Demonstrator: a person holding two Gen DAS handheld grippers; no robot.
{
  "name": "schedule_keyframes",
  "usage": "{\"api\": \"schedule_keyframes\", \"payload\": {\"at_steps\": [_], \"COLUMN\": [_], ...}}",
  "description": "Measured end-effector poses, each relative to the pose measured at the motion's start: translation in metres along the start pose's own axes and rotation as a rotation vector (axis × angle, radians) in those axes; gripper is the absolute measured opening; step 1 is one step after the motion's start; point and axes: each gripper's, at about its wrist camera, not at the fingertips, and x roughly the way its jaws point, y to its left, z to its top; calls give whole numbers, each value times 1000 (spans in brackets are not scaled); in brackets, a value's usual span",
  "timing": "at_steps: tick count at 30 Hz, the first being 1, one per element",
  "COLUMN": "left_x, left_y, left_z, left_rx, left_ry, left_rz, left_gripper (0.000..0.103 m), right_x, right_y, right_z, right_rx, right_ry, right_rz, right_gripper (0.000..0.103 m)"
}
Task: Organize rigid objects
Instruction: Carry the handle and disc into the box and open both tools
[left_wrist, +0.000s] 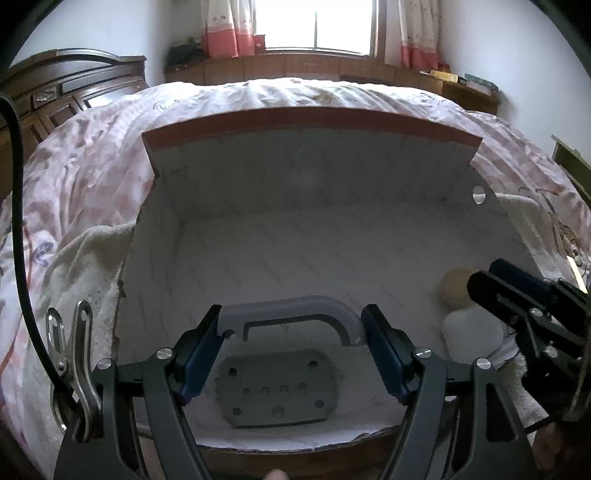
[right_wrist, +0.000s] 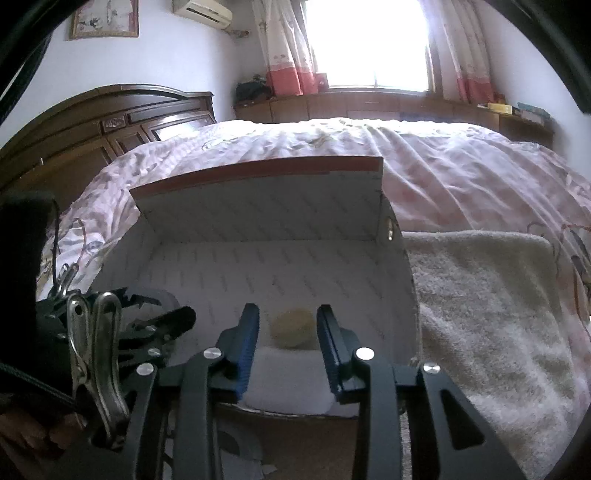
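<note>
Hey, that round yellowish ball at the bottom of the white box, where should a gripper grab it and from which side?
Grip the yellowish ball across its widest middle, coming from above through the open top of the box. It is round, so any pair of opposite sides would likely do, but the white block lies close in front, so a low approach looks blocked.

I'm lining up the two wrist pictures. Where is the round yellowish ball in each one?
Left wrist: round yellowish ball at far right on the box floor, beside the right hand-held gripper.
Right wrist: low centre, behind a white block.
Shared landmark: the box's red-edged raised flap.
</note>
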Motion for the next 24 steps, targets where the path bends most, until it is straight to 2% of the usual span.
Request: {"api": "schedule_keyframes", "payload": {"at_steps": [2, 12, 24], "left_x": [0, -4, -21], "left_y": [-1, -2, -1], "left_z": [-1, -1, -4], "left_rx": [0, 4, 1], "left_ry": [0, -14, -35], "left_rz": [5, 5, 3], "left_gripper": [76, 76, 76], "right_x": [0, -4, -16], "right_y": [-1, -5, -12], "right_z": [0, -1, -3], "right_rx": [10, 41, 76], "right_ry": [-1, -13, -22], "right_rz": [3, 18, 25], "right_gripper": [44, 50, 50]}}
